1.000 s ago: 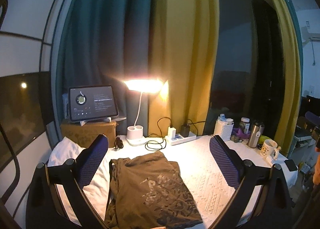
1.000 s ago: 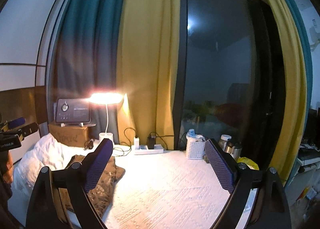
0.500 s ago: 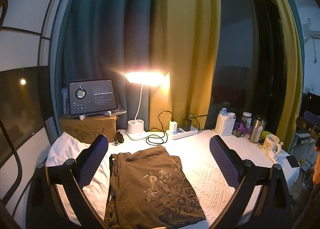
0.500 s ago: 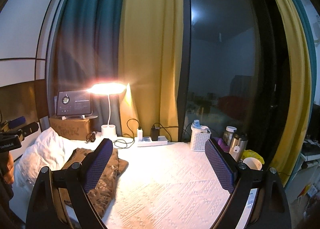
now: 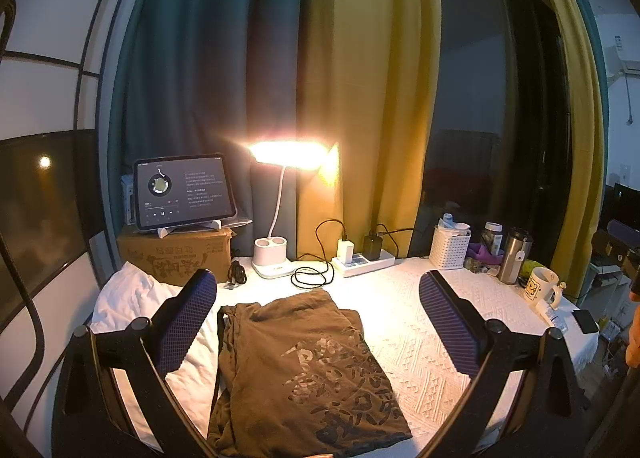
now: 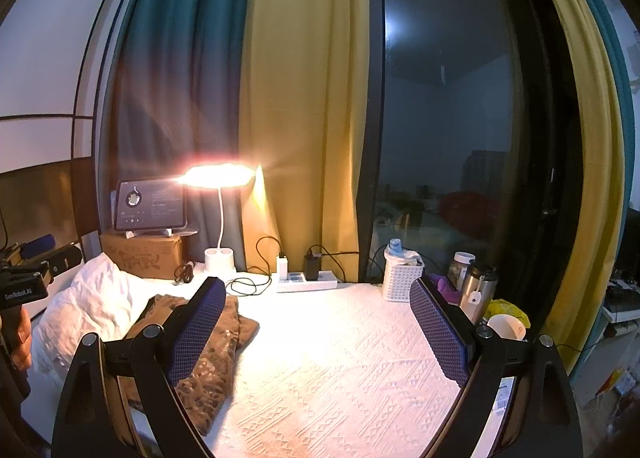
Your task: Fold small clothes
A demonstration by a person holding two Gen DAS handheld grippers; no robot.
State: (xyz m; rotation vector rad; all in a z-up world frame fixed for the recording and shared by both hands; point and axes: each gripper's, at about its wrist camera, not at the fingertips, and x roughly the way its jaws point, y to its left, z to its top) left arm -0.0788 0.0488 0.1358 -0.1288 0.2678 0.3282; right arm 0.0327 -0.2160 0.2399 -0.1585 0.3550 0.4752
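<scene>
- Your left gripper (image 5: 318, 322) hangs above the table with its mesh-textured blue pads spread wide, gripping nothing.
- Your right gripper (image 6: 316, 332) is likewise wide apart and empty.
- The brown shirt (image 5: 304, 370) lies folded into a soft rectangle with a dark print on top, on the white tablecloth (image 5: 416, 342) woven in raised zigzags.
- A crumpled white cloth (image 5: 132, 298) touches the shirt's left side.
- A glowing desk lamp (image 5: 280, 202) stands behind.

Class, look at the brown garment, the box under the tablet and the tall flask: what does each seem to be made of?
Brown garment: soft knit fabric, probably cotton; it creases and carries a flat dark print.
Box: matte brown cardboard, with printed sides and flap seams.
Flask: likely brushed stainless steel, a dull silver sheen under a dark lid.
</scene>
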